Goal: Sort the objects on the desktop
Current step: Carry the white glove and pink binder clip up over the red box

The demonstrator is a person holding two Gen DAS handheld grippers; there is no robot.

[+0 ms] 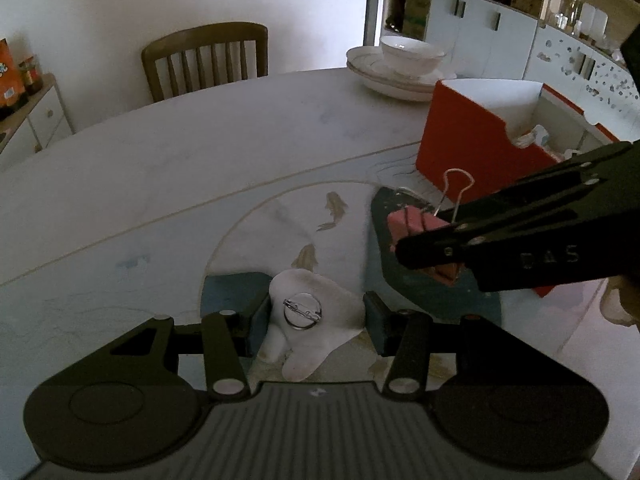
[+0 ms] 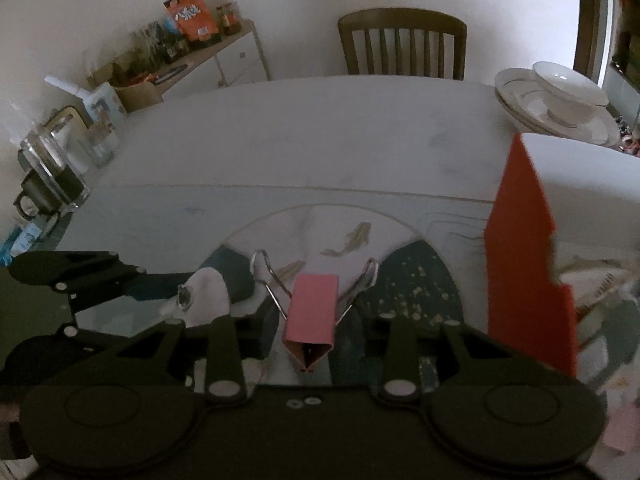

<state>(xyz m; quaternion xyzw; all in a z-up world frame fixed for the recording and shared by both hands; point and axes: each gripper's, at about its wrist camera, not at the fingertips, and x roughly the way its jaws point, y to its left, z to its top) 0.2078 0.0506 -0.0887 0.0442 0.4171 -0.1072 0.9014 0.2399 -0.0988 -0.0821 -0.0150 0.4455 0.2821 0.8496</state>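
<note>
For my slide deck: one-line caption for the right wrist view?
Right gripper with pink binder clip between its fingers, red storage box alongside.

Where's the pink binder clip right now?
The pink binder clip sits between the right gripper fingers, just left of the red box.
</note>
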